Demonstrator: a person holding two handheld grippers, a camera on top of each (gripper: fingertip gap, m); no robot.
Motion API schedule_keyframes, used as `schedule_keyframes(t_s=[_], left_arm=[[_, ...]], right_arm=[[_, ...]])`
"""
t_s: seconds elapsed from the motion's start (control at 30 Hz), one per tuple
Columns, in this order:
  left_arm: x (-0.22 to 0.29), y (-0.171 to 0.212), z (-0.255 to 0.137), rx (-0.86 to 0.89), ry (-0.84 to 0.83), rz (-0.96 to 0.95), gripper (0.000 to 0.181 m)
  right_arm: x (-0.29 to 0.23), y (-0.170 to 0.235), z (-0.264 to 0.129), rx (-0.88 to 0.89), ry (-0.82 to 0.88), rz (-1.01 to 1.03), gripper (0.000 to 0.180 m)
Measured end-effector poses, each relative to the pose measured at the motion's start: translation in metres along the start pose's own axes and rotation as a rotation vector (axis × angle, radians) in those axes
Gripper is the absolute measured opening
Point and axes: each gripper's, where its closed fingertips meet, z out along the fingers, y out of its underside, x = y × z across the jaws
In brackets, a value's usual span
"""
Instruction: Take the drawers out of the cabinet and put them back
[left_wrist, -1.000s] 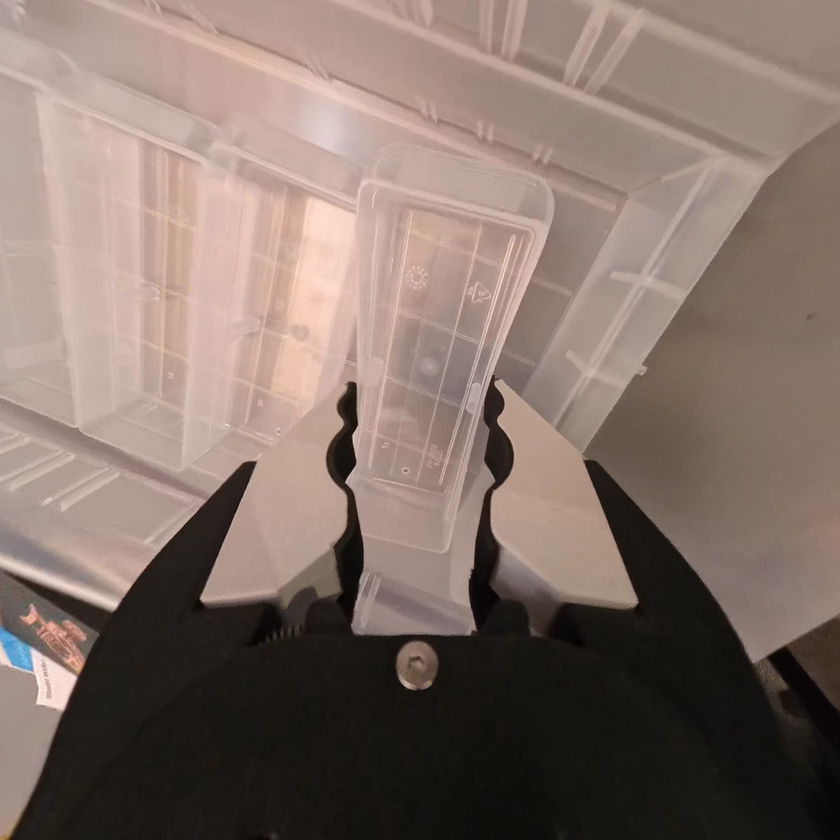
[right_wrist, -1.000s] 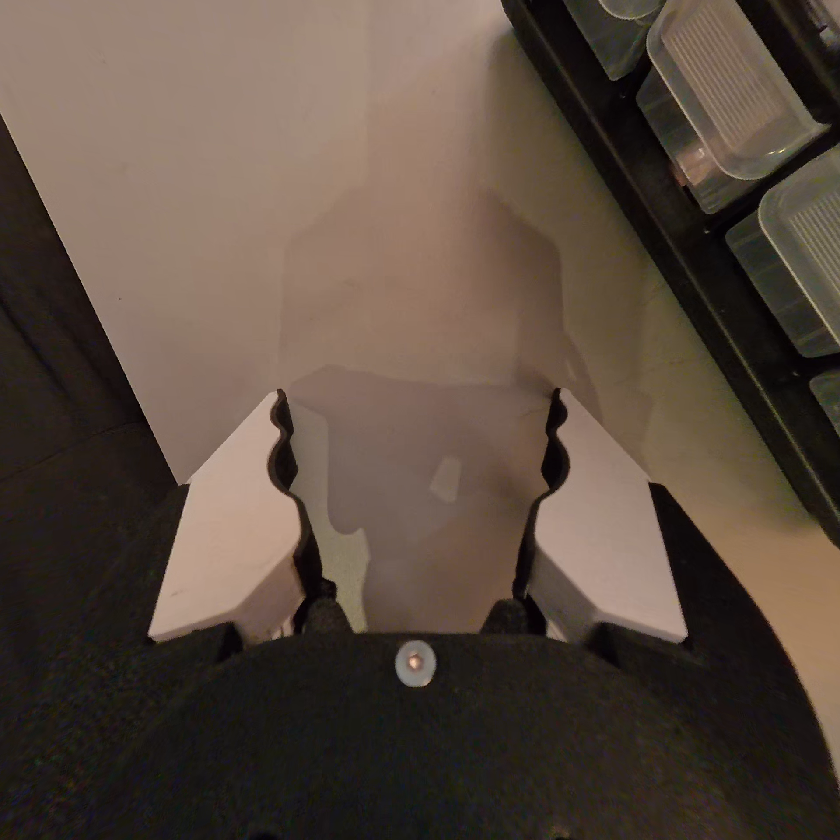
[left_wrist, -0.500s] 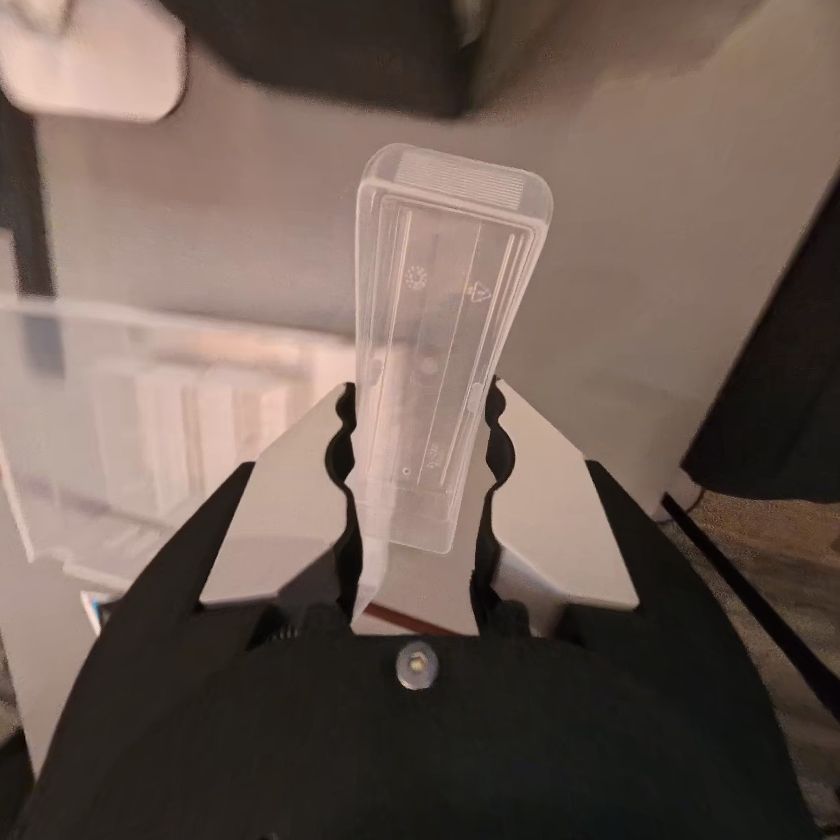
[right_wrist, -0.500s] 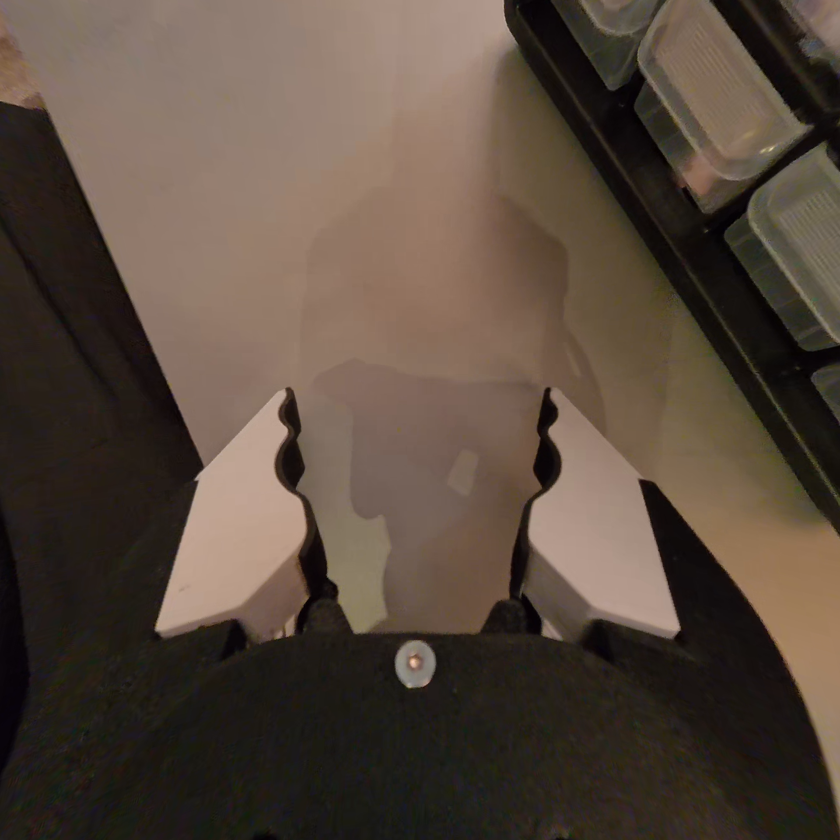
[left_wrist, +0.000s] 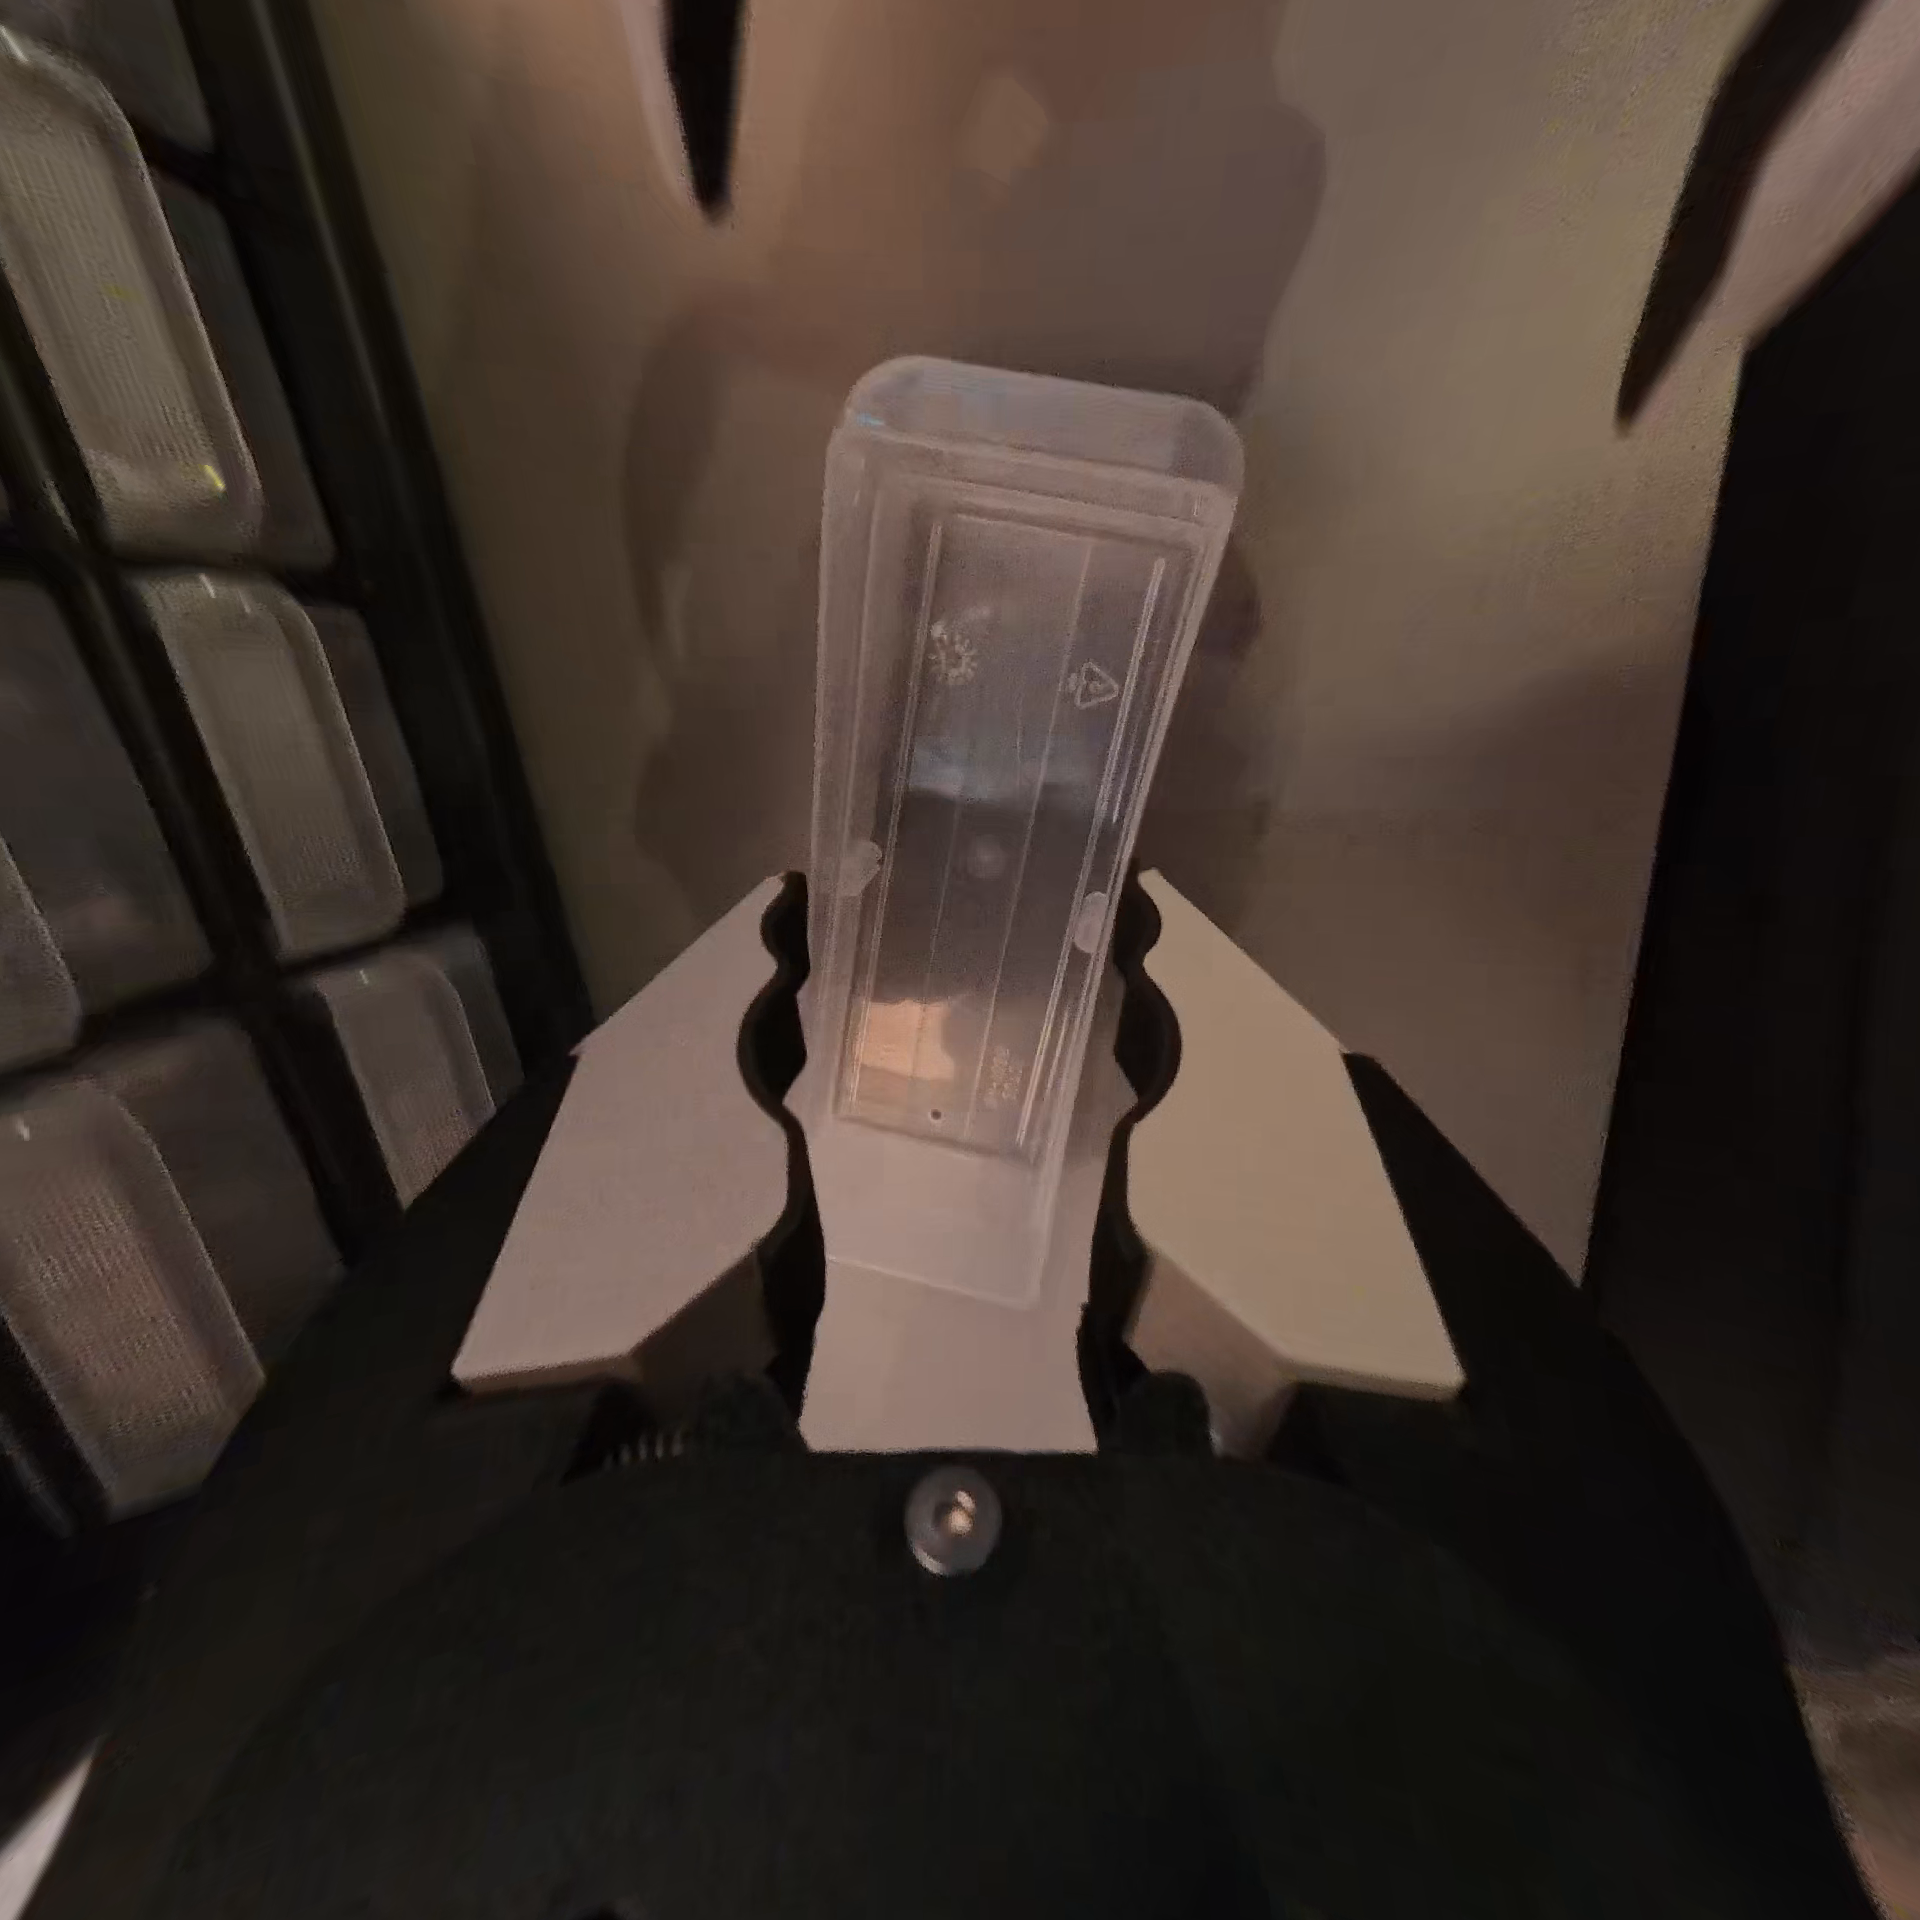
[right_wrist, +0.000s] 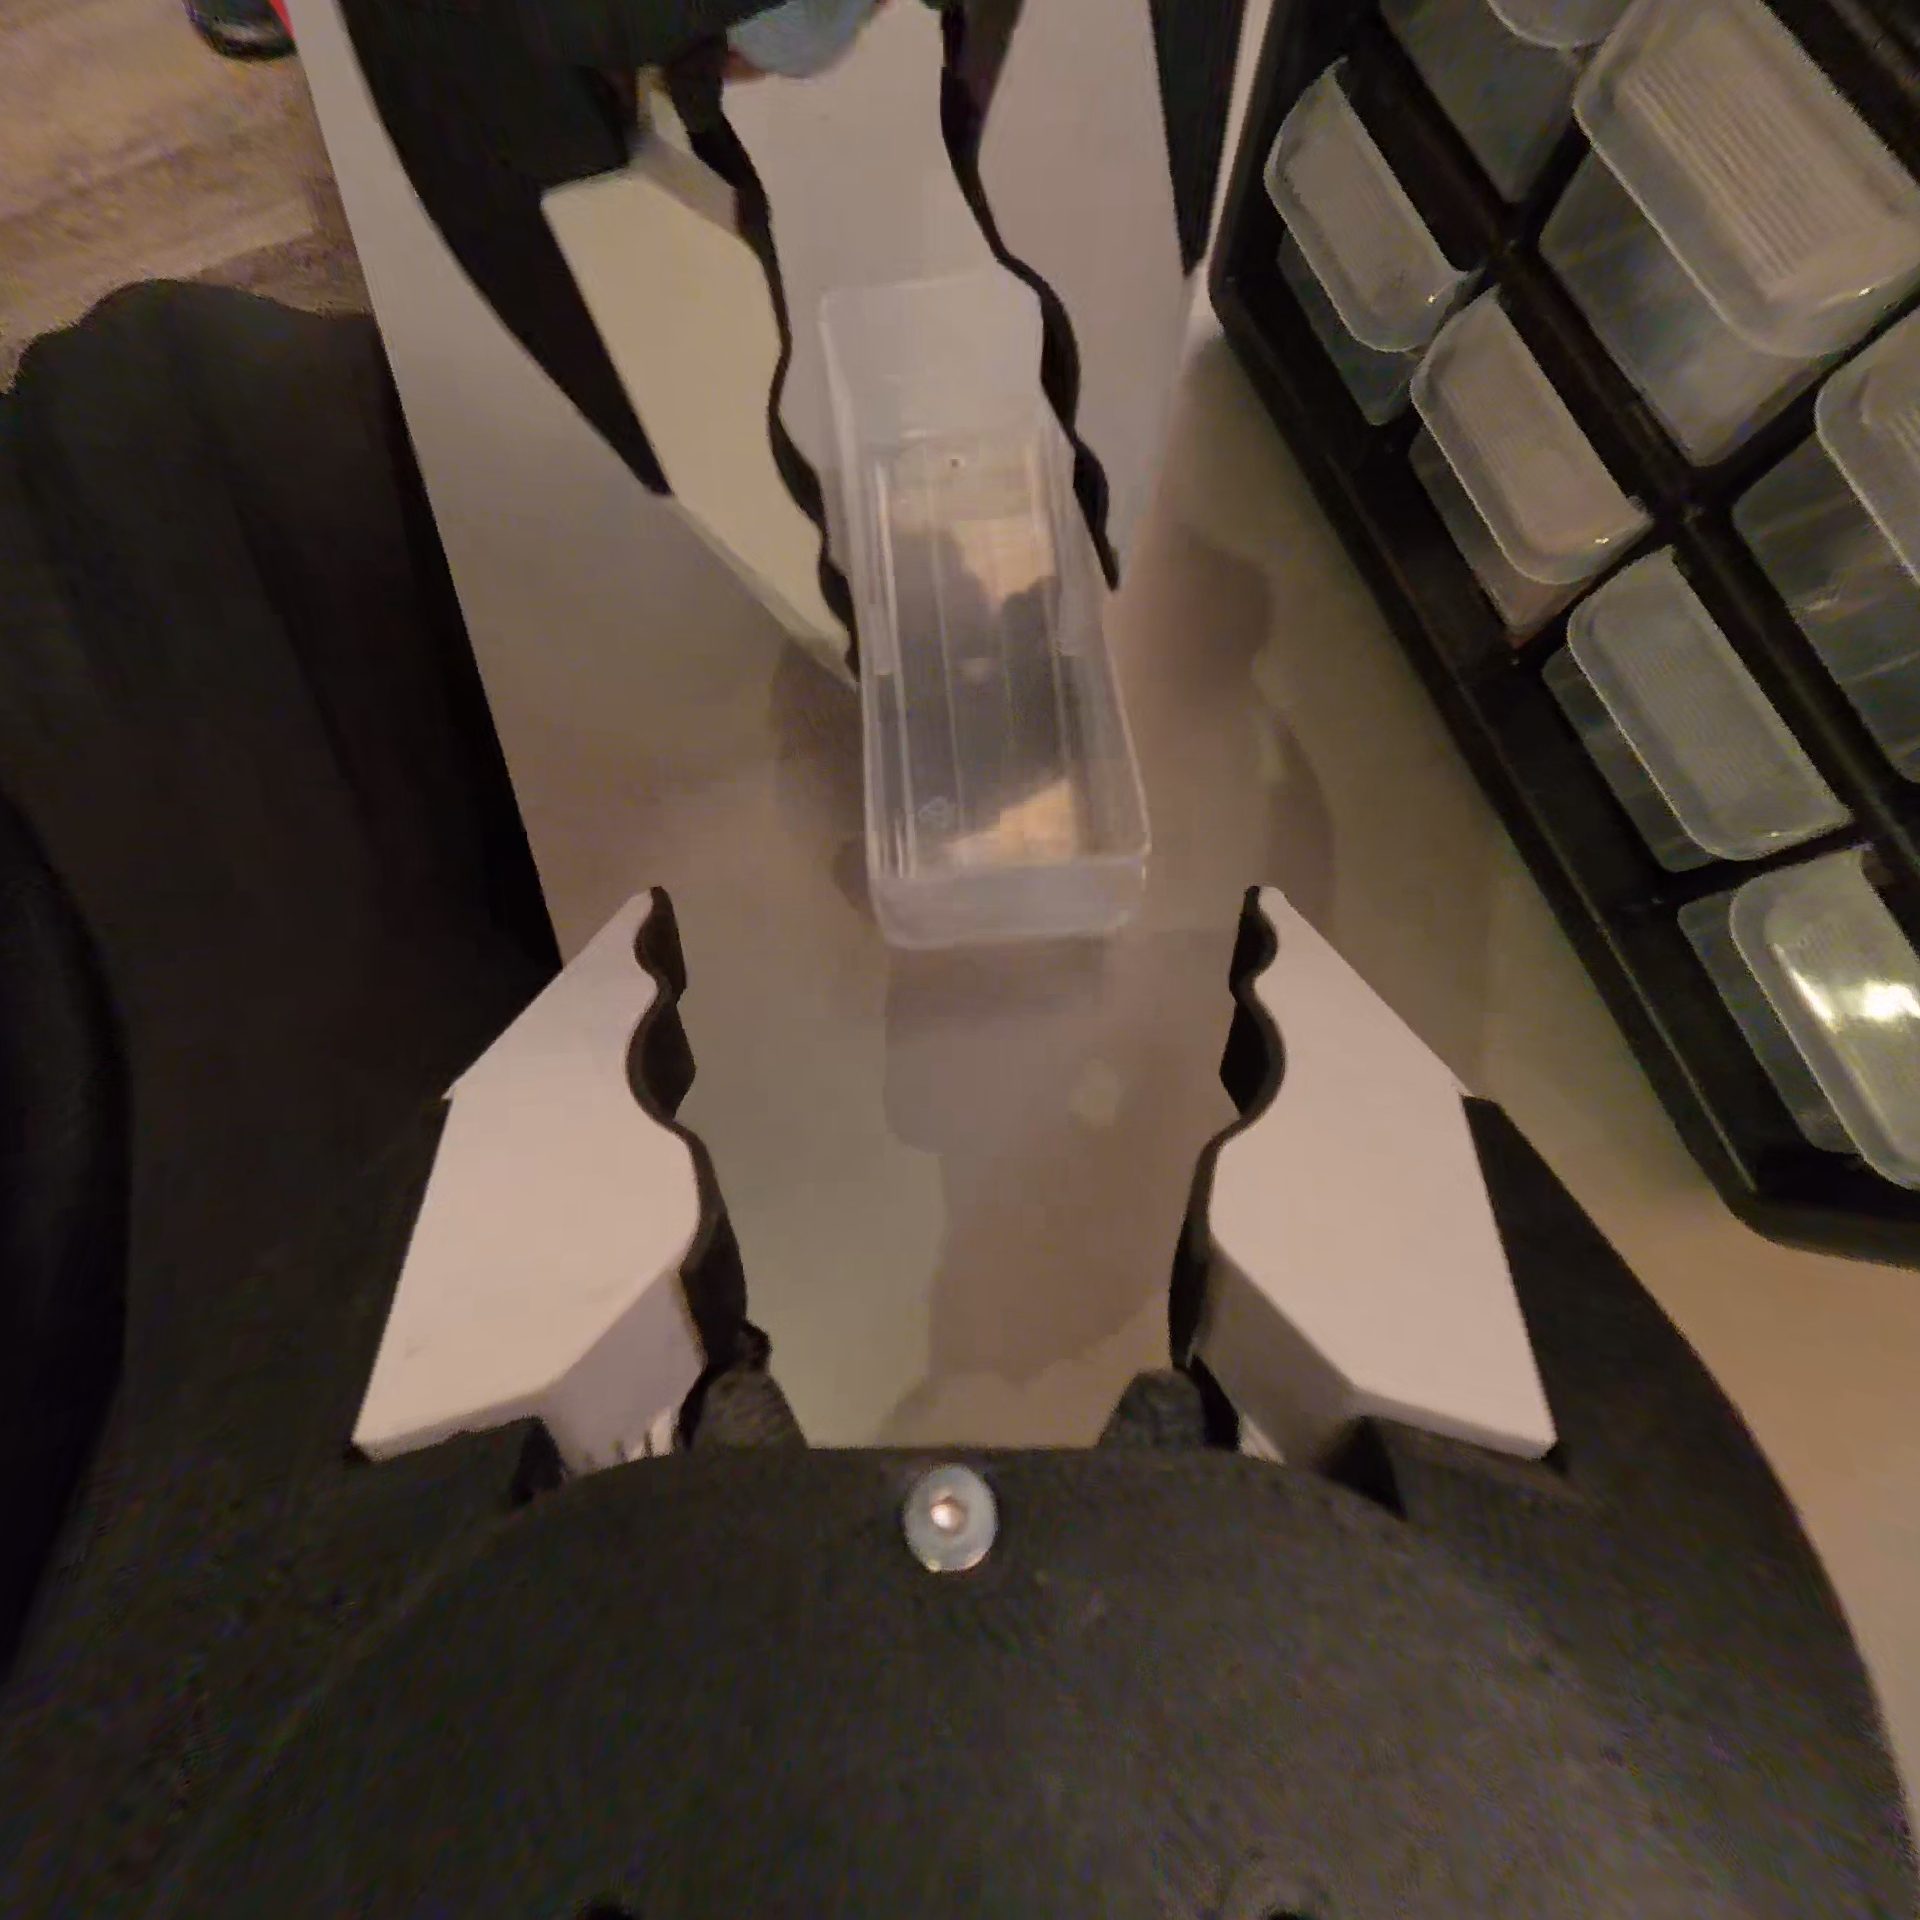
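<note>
My left gripper (left_wrist: 961, 914) is shut on a small clear plastic drawer (left_wrist: 1013, 748), gripped by its sides and pointing away from me over the white table (left_wrist: 1403, 727). The same drawer (right_wrist: 987, 665) shows in the right wrist view, held by the left gripper (right_wrist: 966, 582) coming from the far side, its front end towards my right gripper. My right gripper (right_wrist: 956, 1029) is open and empty, just short of the drawer's near end. The black cabinet (left_wrist: 436, 623) with several clear drawers stands at the left of the left wrist view and at the right of the right wrist view (right_wrist: 1351, 499).
The right gripper's fingers (left_wrist: 1787, 187) show at the top of the left wrist view. A dark surface (right_wrist: 208, 831) lies beyond the table's left edge in the right wrist view. Bare table lies between the two grippers.
My left gripper has swung away from a large clear bin and round to the table beside the cabinet, drawer still held. The drawer and left gripper have come into the right wrist view.
</note>
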Motion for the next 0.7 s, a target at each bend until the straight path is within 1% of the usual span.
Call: schedule_keyframes(t_s=[0.07,0.17,0.27,0.3,0.33,0.47,0.53,0.57,0.63,0.7], left_arm=[[0.002,-0.019,0.005,0.007,0.016,0.011,0.06],[-0.002,-0.035,0.007,0.034,-0.02,0.003,0.064],[-0.002,-0.028,-0.008,0.105,-0.005,-0.039,0.083],[0.001,-0.021,-0.012,0.116,0.016,-0.039,0.085],[0.002,-0.012,-0.016,0.109,0.025,-0.038,0.082],[-0.009,0.008,-0.035,0.117,-0.03,-0.081,0.073],[-0.011,0.021,-0.03,0.071,-0.034,-0.097,0.071],[-0.011,0.026,-0.024,0.05,-0.028,-0.092,0.071],[-0.004,0.028,-0.01,0.058,0.013,-0.099,0.07],[-0.006,0.02,-0.005,0.097,0.006,-0.113,0.068]], right_arm=[[0.003,0.006,0.002,-0.028,0.012,-0.006,0.104],[0.006,0.009,0.005,-0.048,0.03,-0.011,0.101],[0.009,0.007,0.007,-0.049,0.056,-0.01,0.095],[0.01,0.007,0.009,-0.052,0.06,-0.013,0.09],[0.012,0.006,0.011,-0.054,0.068,-0.016,0.087],[0.011,0.004,0.026,-0.095,0.065,-0.042,0.091],[0.007,0.007,0.034,-0.131,0.055,-0.057,0.09],[0.007,0.01,0.036,-0.152,0.061,-0.068,0.086],[0.004,0.015,0.039,-0.177,0.053,-0.085,0.067],[0.005,0.018,0.039,-0.187,0.05,-0.074,0.064]])
